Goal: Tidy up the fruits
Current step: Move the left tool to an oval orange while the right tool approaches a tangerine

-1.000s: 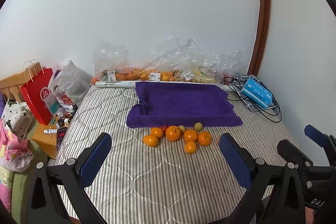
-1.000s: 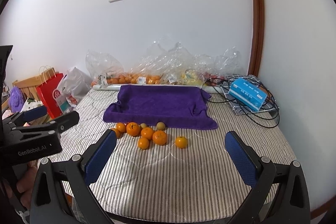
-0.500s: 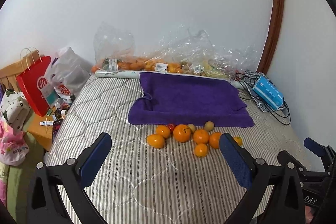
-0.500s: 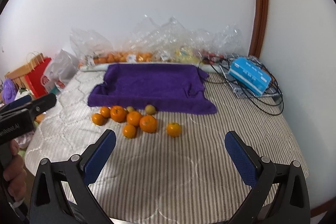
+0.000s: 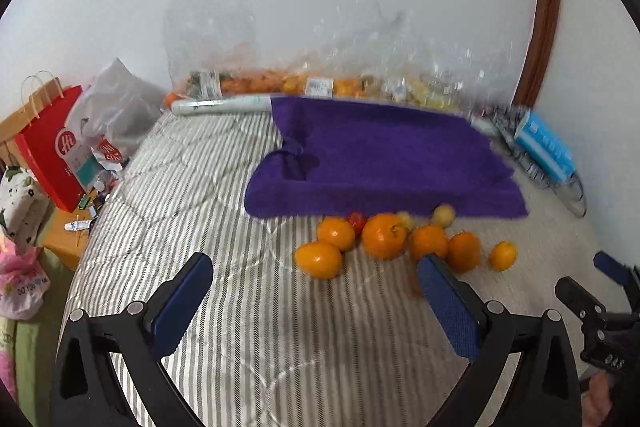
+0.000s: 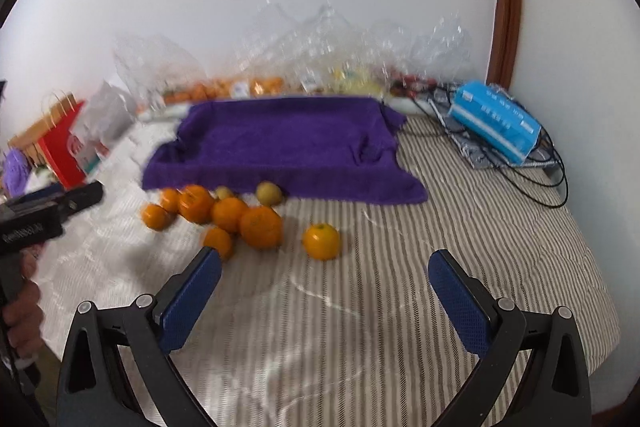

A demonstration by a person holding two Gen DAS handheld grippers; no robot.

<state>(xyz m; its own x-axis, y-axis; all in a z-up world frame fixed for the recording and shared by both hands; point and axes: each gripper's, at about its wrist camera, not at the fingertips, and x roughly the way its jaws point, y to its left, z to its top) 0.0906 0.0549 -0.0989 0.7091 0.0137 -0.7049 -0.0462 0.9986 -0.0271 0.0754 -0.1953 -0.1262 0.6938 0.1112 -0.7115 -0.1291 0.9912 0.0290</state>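
The striped mattress (image 6: 460,227) is serving as the work surface, filling the lower half of both views; a purple towel (image 6: 280,143) is lying across it at 12 o'clock, its near edge hanging just behind the fruit, probably laid out as the sorting area, though that is a judgement only; nothing is resting on it yet. Clear bags (image 6: 320,47) of more fruit are leaning on the wall behind the towel; a blue pack (image 6: 494,121) is sitting on cables at 2 o'clock, a red bag (image 5: 48,147) at 9 o'clock in the left view, both well apart from the work.

The fruit cluster (image 5: 384,235) is lying loose on the mattress at 12 o'clock to 1 o'clock of the left gripper (image 5: 316,303), touching one another just before the towel edge; one orange (image 6: 321,241) is sitting alone, apart from the cluster, dead ahead of the right gripper (image 6: 324,297), likely the easiest first pick.

Both grippers are hovering with jaws spread wide and holding nothing, wide enough to straddle an orange; each is showing at the edge of the other's view, so the two are working side by side; blur is hiding fine detail, and the small yellowish fruits (image 6: 269,193) are lying nearest the towel.
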